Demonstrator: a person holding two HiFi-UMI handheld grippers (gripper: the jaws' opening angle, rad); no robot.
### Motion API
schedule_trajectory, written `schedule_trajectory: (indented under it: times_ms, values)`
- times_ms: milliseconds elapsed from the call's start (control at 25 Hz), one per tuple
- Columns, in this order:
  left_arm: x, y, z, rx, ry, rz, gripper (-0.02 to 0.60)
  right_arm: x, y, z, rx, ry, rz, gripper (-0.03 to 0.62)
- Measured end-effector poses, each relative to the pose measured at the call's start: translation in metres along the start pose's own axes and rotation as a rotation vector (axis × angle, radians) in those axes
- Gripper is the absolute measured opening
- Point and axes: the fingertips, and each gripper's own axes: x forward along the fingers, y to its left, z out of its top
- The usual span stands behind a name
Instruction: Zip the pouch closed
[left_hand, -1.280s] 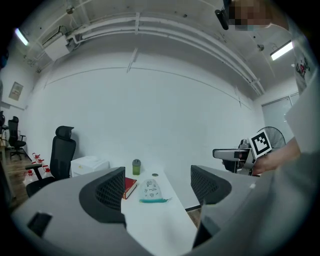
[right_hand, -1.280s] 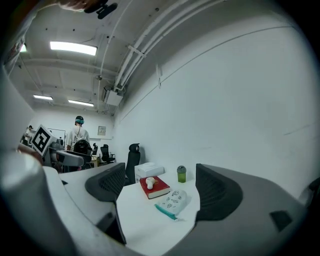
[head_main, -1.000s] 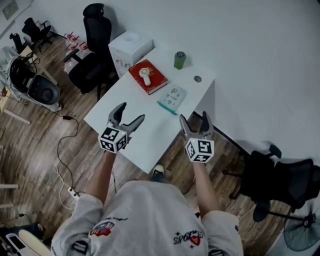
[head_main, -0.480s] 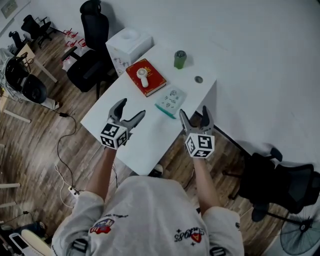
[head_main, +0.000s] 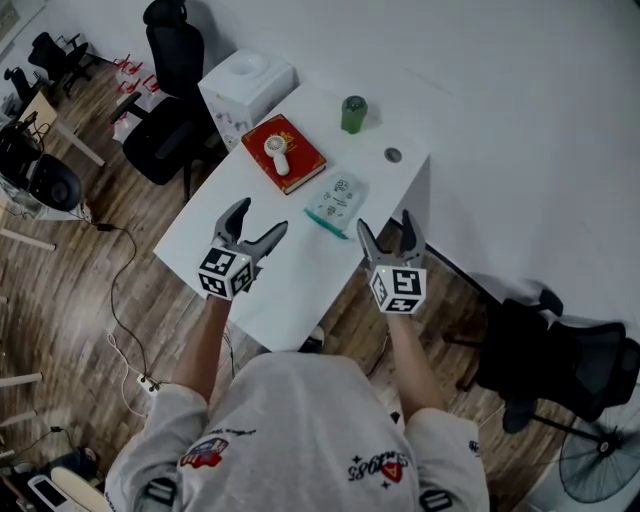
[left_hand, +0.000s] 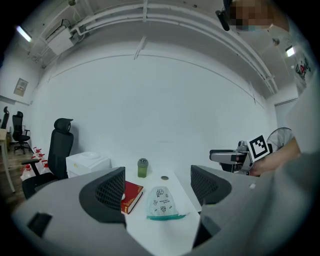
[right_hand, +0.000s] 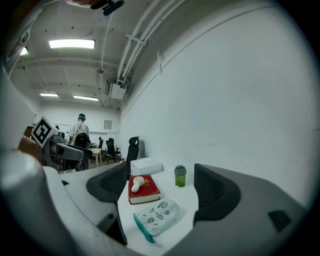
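Beside pouch (head_main: 338, 200): book (head_main: 285, 153), green jar (head_main: 353, 114), perhaps coin (head_main: 393, 155)

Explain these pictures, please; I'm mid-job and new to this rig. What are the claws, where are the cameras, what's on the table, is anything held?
No robot: a person holds a two-jaw gripper in each hand; the patterned cubes are part of them. One camera on the person's head looks down; the other two ride on the grippers and look along the jaws. The left gripper and right gripper hover by the near side of the table, both open and empty; the right jaws have just closed slightly. On the table: a pouch, a red book with a white gadget on it, a green cup and a small disc.
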Motion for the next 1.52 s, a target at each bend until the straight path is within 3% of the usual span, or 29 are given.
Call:
schedule_trajectory:
  times_ms: [560,960,1320,1520]
  values:
    - [0.010,0.017,-0.065,-0.064,0.126,-0.025,0.405,0.014,0.007,-0.092,0.015,0.188,0.018,0.410]
    - [0.003,0.020,-0.106,-0.105,0.199,-0.030,0.405,0.019,0.017,-0.150,-0.040,0.296,0.059,0.403]
    - [-0.015,0.033,-0.131,-0.134,0.230,0.005,0.405,0.025,0.011,-0.200,-0.183,0.447,0.102,0.394]
    - [-0.032,0.039,-0.144,-0.153,0.245,0.036,0.405,0.027,0.010,-0.239,-0.252,0.574,0.185,0.391]
